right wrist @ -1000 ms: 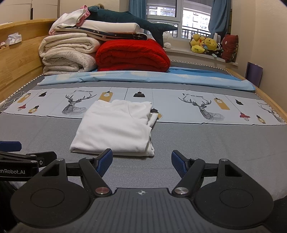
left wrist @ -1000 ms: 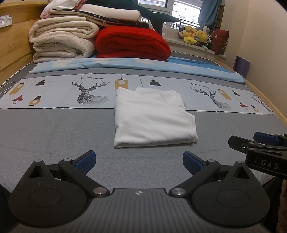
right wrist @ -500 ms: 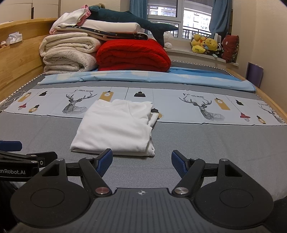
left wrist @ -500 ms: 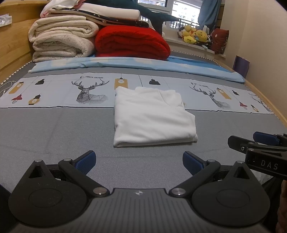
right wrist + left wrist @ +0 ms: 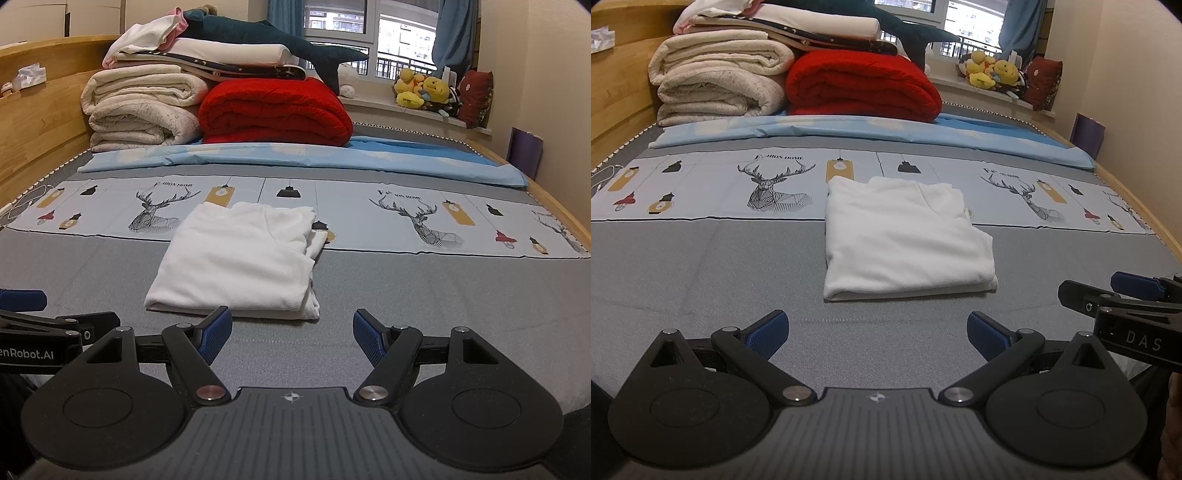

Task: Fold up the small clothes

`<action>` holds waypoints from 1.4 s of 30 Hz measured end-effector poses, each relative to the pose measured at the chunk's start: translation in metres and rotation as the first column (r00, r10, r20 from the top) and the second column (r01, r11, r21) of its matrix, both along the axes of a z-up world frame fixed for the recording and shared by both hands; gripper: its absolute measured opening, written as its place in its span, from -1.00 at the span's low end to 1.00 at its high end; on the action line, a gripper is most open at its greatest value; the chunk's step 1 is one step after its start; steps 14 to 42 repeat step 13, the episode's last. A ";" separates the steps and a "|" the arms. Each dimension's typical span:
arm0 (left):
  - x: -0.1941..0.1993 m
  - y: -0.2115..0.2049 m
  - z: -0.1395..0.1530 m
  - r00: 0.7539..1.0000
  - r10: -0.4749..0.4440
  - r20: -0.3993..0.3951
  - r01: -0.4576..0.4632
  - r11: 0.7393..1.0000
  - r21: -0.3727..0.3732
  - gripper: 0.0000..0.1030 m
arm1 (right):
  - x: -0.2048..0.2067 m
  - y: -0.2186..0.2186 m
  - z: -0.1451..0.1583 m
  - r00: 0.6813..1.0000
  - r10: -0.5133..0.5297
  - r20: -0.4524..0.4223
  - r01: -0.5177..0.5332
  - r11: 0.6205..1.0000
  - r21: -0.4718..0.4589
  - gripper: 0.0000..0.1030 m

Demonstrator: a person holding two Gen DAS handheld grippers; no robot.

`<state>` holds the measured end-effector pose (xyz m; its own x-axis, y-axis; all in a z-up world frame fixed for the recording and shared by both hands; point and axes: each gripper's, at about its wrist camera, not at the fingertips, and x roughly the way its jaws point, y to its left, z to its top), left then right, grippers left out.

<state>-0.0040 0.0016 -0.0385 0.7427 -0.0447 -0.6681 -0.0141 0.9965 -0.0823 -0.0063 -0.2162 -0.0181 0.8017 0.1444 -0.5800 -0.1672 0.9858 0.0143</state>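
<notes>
A white garment (image 5: 905,236) (image 5: 243,258) lies folded into a neat rectangle on the grey bed cover (image 5: 701,280), its far edge over the printed band. My left gripper (image 5: 877,334) hovers just short of the garment's near edge, open, with nothing between its blue pads. My right gripper (image 5: 291,332) is also open and holds nothing, with its left pad close to the garment's near right corner. Each gripper shows at the side of the other's view: the right gripper (image 5: 1123,295) and the left gripper (image 5: 40,314).
Folded cream blankets (image 5: 720,81) (image 5: 144,107), a red quilt (image 5: 864,88) (image 5: 277,110) and a plush shark (image 5: 273,40) are stacked at the head of the bed behind a light blue sheet (image 5: 295,158). A wooden bed frame (image 5: 40,122) runs along the left. Plush toys (image 5: 424,88) sit on the sill.
</notes>
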 end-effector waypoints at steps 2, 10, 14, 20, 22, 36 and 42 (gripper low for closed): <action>0.000 0.000 0.000 1.000 -0.001 0.001 0.001 1.000 0.001 0.99 | 0.000 0.000 0.000 1.000 0.000 0.000 0.000 1.000 0.001 0.43; 0.000 0.001 0.000 1.000 -0.001 0.004 0.001 1.000 0.000 0.99 | 0.000 -0.001 0.000 1.000 0.001 0.000 -0.001 1.000 0.000 0.43; 0.000 0.002 0.000 1.000 -0.003 0.003 0.003 1.000 0.000 0.99 | 0.000 -0.001 0.000 1.000 0.001 0.000 -0.001 1.000 0.001 0.43; 0.000 0.002 0.000 1.000 -0.003 0.003 0.003 1.000 0.000 0.99 | 0.000 -0.001 0.000 1.000 0.001 0.000 -0.001 1.000 0.001 0.43; 0.000 0.002 0.000 1.000 -0.003 0.003 0.003 1.000 0.000 0.99 | 0.000 -0.001 0.000 1.000 0.001 0.000 -0.001 1.000 0.001 0.43; 0.000 0.002 0.000 1.000 -0.003 0.003 0.003 1.000 0.000 0.99 | 0.000 -0.001 0.000 1.000 0.001 0.000 -0.001 1.000 0.001 0.43; 0.000 0.002 0.000 1.000 -0.003 0.003 0.003 1.000 0.000 0.99 | 0.000 -0.001 0.000 1.000 0.001 0.000 -0.001 1.000 0.001 0.43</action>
